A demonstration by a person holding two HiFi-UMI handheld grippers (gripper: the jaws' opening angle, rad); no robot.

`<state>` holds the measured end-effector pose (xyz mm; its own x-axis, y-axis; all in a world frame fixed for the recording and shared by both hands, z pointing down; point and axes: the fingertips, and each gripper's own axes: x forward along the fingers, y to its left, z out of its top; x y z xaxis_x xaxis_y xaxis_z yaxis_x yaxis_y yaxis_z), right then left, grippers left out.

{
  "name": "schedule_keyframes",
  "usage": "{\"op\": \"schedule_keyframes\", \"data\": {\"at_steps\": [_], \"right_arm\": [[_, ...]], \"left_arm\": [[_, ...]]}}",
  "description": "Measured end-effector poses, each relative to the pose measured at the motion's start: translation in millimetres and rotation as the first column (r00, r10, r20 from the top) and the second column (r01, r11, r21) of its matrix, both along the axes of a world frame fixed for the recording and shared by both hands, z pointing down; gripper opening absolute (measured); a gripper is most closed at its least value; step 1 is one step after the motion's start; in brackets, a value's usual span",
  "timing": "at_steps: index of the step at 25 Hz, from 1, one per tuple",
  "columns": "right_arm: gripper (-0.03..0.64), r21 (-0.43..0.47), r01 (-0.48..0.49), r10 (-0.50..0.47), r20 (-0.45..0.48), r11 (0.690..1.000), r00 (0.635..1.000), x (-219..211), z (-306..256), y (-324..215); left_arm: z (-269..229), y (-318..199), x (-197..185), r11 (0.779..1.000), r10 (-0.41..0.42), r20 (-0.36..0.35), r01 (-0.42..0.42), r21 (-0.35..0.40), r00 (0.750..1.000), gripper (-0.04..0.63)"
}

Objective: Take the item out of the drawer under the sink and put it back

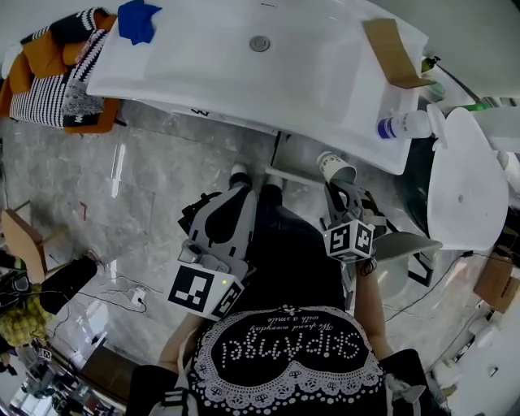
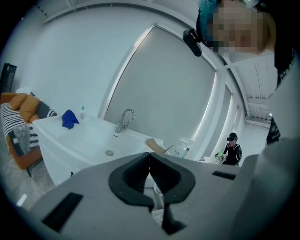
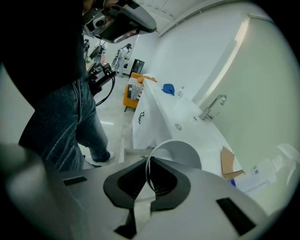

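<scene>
Head view, near to far. Nearest us, at 7 o'clock, the left gripper has its jaws closed together with nothing between them; it takes no part in the work at this moment. Beyond it, at 1 o'clock, the right gripper has its jaws pinched on the rim of a paper cup, which it holds in the air, mouth toward us, below the front edge of the sink. We take the cup for the task's item. Just past it, a white bar under the sink may be the edge of the open drawer; we cannot tell for certain.

Farthest, on the sink's surface, a blue cloth lies at 11 o'clock, a piece of cardboard at 1 o'clock and a bottle at 2 o'clock.

We judge the taking-out done. Returning the cup to the drawer and letting it go remain.
</scene>
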<state>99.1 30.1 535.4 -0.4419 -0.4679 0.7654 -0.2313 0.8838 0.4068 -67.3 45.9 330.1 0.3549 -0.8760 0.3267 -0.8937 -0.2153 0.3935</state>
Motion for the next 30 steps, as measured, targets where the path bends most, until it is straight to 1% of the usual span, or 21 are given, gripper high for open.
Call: {"op": "schedule_keyframes", "data": {"at_steps": [7, 18, 24, 30], "right_arm": [[0.025, -0.047, 0.029, -0.030, -0.018, 0.998, 0.999, -0.3, 23.7, -2.2], [0.025, -0.088, 0.066, -0.070, -0.046, 0.994, 0.996, -0.2, 58.0, -12.6], [0.025, -0.116, 0.087, -0.093, -0.049, 0.989, 0.994, -4.7, 71.1, -11.0], [0.025, -0.143, 0.096, -0.105, -0.058, 0.985, 0.993, -4.0, 87.7, -12.4]], "left_arm": [[2.8, 3.2, -6.3, 0.999, -0.046, 0.020, 0.046, -0.016, 0.999, 0.005], [2.9, 3.4, -7.1, 0.997, -0.072, 0.037, 0.073, -0.018, 0.997, 0.005], [3.4, 3.2, -3.9, 0.998, -0.062, 0.040, 0.063, -0.023, 0.997, 0.005], [5.6, 2.9, -4.6, 0.997, -0.075, 0.044, 0.076, -0.026, 0.996, 0.005]]}}
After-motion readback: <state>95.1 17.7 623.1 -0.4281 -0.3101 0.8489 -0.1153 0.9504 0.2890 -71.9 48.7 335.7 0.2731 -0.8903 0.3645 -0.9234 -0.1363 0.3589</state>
